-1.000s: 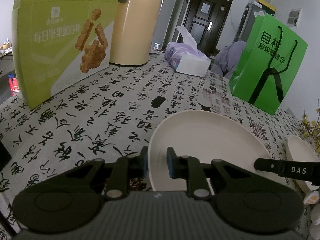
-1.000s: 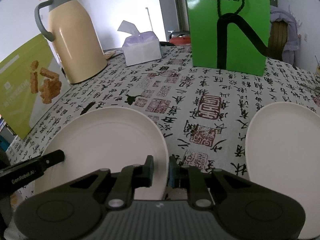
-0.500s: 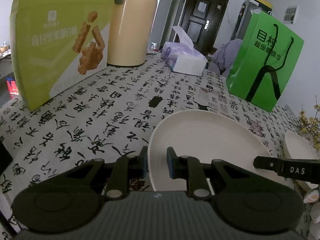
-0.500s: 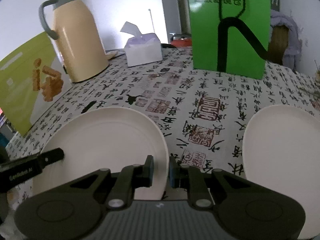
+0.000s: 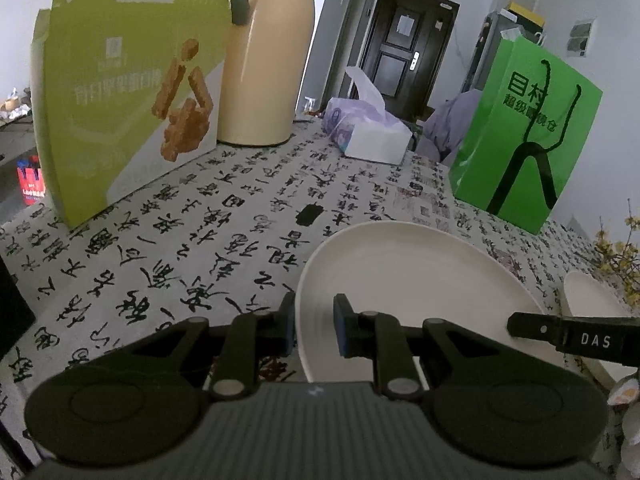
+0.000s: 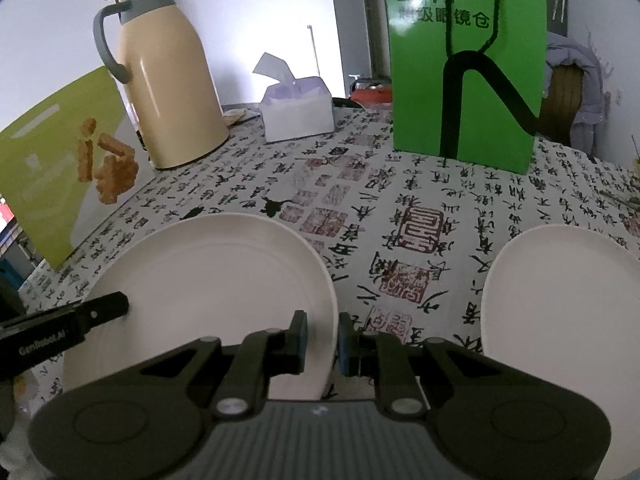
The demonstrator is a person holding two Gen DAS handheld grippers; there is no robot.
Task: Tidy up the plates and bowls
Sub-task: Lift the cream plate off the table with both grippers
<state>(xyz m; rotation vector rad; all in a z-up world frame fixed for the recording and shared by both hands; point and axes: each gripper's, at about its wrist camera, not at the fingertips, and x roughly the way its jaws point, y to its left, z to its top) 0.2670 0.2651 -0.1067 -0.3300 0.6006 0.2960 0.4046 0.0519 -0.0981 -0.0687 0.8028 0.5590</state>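
Cream round plastic plate (image 5: 416, 280) sits between our two tongs: our left gripper (image 5: 314, 326) clamps its left rim, one pad outside and one inside, and our right gripper (image 6: 322, 340) clamps the opposite rim likewise. A second cream round plate (image 6: 568, 300) lies on the calligraphy-printed tablecloth (image 6: 400, 184) toward its right edge, apart from both tongs.

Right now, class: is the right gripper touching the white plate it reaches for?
Touching. In the right wrist view the right gripper has its pads on either side of the white plate rim, shut on it.
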